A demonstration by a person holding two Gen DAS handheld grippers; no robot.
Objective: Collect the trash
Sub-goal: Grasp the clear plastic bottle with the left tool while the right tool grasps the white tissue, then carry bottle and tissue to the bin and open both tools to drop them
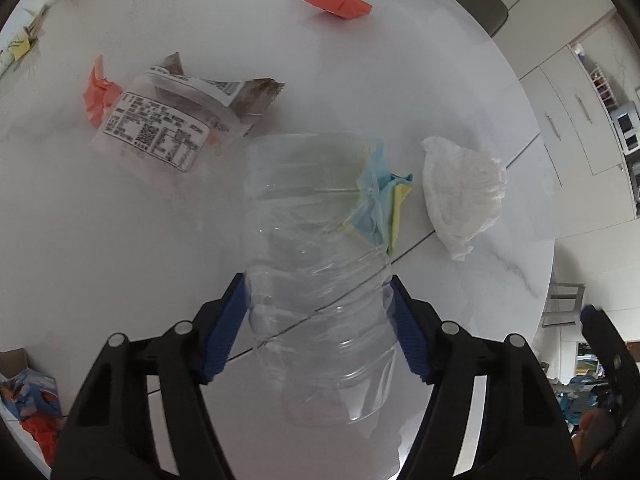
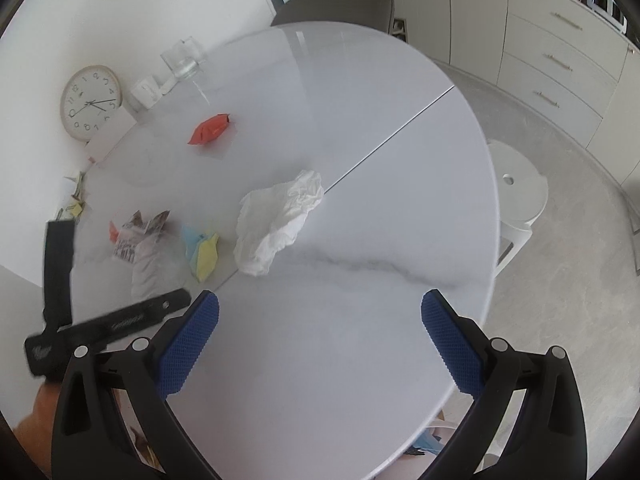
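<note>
My left gripper (image 1: pixel 318 300) is shut on a clear crushed plastic bottle (image 1: pixel 316 240), held above the white round table (image 1: pixel 160 240). On the table lie a white crumpled tissue (image 1: pixel 460 192), blue-yellow folded paper (image 1: pixel 394 196), a clear plastic wrapper with a printed label (image 1: pixel 160 128), orange paper scraps (image 1: pixel 98 90) and a red packet (image 1: pixel 338 3). My right gripper (image 2: pixel 320 320) is open and empty above the table's near part, the tissue (image 2: pixel 280 220) and blue-yellow paper (image 2: pixel 204 250) ahead of it to the left. The left gripper (image 2: pixel 100 320) shows blurred at the left.
A clock (image 2: pixel 90 102), a glass jar (image 2: pixel 184 58) and small items stand against the wall at the table's far side. A grey chair (image 2: pixel 336 8), a white stool (image 2: pixel 520 196) and drawers (image 2: pixel 560 64) surround the table. A colourful bag with trash (image 1: pixel 28 400) is at the table's lower left.
</note>
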